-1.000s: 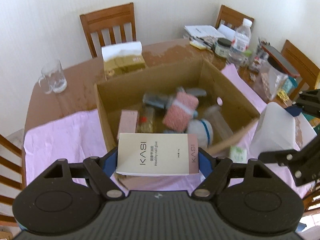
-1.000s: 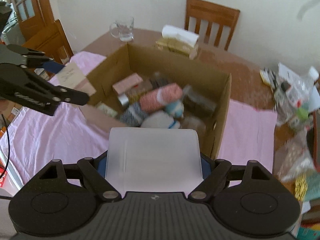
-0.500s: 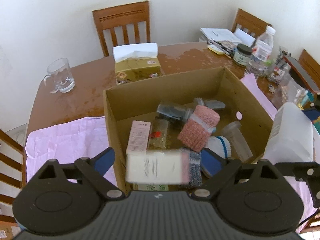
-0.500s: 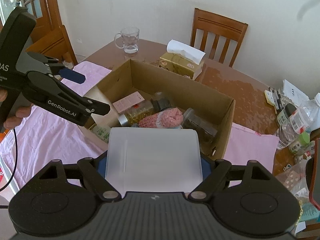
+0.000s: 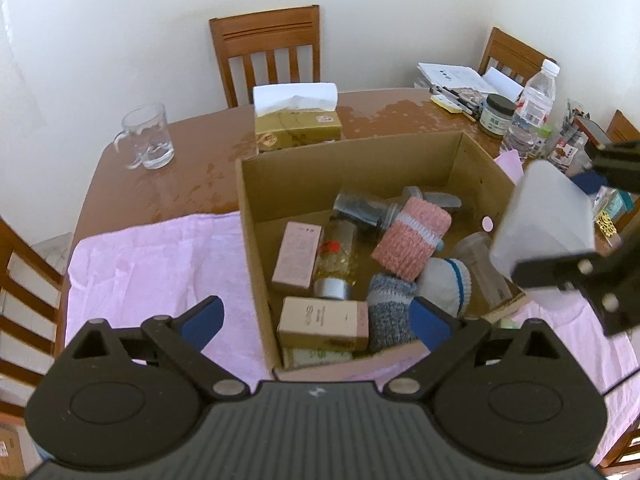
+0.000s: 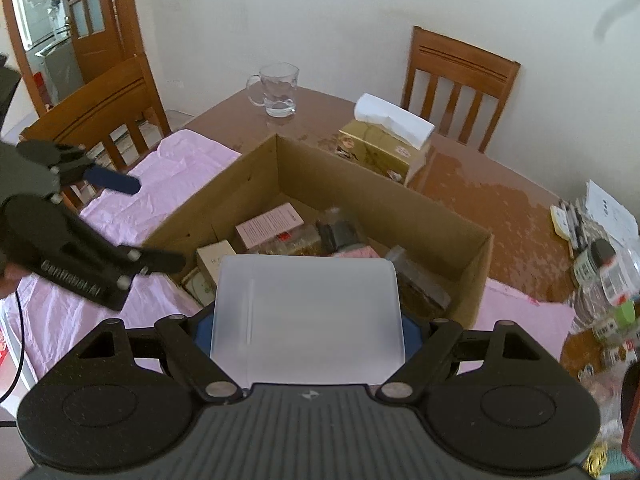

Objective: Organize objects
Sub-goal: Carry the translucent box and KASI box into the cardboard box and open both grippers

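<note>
The left wrist view looks down and forward from above the near edge of the cardboard box (image 5: 360, 164), close to it, facing the far wall; the right wrist view looks down from the box's (image 6: 360, 184) other near corner, angled leftward; both share the box interior, the glass mug (image 5: 146, 136) (image 6: 277, 90), the tissue box (image 5: 298, 128) (image 6: 380, 146); each view catches the opposite gripper at its edge.

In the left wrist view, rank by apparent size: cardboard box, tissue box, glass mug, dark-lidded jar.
1. cardboard box
2. tissue box
3. glass mug
4. dark-lidded jar
Fisheye distortion and differing distance make the true sizes unsure.
</note>
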Demonstrator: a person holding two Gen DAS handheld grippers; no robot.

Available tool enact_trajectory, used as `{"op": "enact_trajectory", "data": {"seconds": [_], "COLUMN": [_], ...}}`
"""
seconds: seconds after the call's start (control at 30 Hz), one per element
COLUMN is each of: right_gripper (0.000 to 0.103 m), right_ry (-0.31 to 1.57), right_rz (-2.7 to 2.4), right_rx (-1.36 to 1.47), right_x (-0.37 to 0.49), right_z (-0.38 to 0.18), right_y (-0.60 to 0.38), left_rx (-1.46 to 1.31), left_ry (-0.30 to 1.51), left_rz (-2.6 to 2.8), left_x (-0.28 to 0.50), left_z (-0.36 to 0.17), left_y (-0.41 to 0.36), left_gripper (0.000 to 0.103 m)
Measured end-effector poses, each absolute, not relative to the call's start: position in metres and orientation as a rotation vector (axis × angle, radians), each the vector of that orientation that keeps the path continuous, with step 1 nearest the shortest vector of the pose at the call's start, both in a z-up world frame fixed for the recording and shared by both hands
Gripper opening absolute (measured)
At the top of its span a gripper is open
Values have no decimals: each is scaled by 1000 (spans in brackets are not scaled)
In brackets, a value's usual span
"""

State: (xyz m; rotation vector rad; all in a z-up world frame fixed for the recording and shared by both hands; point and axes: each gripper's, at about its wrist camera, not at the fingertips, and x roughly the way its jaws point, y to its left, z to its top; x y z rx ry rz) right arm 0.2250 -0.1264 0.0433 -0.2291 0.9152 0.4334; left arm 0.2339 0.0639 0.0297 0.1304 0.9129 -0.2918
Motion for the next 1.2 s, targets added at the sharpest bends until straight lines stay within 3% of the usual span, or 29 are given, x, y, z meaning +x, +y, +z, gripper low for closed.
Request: {"op": "enact_trajectory", "data": {"seconds": [0.9, 0.97, 1.03, 1.2], "right_gripper": [86, 90, 102, 103], "right_ry": [894, 880, 870, 852], "right_rz": [593, 582, 572, 552], "right_rx": [-325, -322, -319, -301], "right_x": [326, 330, 333, 331], "right_z": [19, 18, 18, 22], "right_y": [-51, -48, -47, -53], "left_rx": [-61, -70, -74, -74], "left_ry": [986, 989, 993, 996], "left_rz": [-41, -30, -23, -25], "left_x": [186, 184, 183, 181], "left_z": [13, 12, 11, 9], "left_y": [122, 124, 125, 126], "left_gripper": [99, 99, 99, 99]}}
